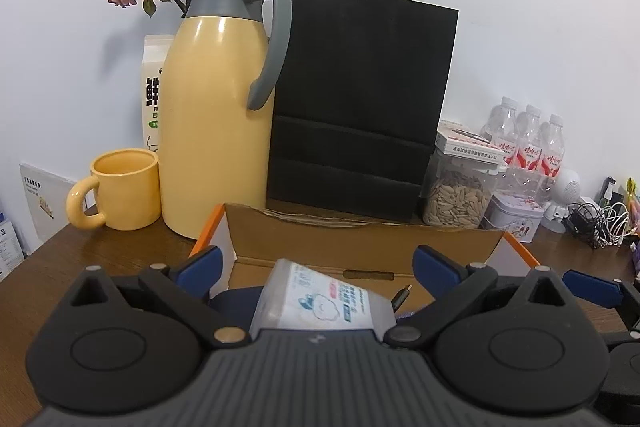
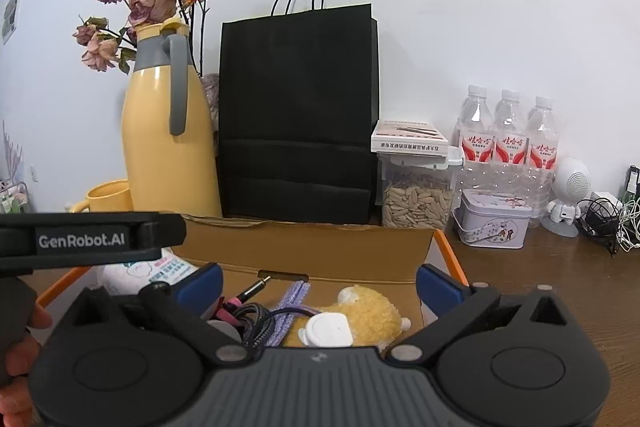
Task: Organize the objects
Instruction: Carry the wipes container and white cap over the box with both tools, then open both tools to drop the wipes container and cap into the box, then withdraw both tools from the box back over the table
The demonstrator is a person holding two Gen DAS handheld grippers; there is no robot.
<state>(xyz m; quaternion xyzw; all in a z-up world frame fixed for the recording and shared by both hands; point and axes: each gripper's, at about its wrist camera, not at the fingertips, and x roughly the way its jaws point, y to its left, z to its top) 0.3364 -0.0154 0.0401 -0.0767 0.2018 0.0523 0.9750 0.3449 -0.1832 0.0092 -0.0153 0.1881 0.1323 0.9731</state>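
Observation:
An open cardboard box (image 1: 360,243) with orange edges sits on the brown table right in front of both grippers. My left gripper (image 1: 318,263) is open, its blue pads standing wide on either side of a white tissue pack (image 1: 320,301) that lies in the box untouched. My right gripper (image 2: 320,283) is also open above the box (image 2: 304,251). Below it lie a yellow plush toy (image 2: 372,311), a white round charger (image 2: 328,331), dark and pink cables (image 2: 248,311) and a purple strap (image 2: 292,295). The tissue pack (image 2: 152,271) shows at the left, under the left gripper's black body (image 2: 80,239).
Behind the box stand a yellow thermos jug (image 1: 216,107), a yellow mug (image 1: 124,195), a black paper bag (image 1: 360,99), a seed jar (image 2: 416,203), a tin (image 2: 494,219), three water bottles (image 2: 508,143), a white speaker figure (image 2: 570,187) and tangled chargers (image 2: 608,223).

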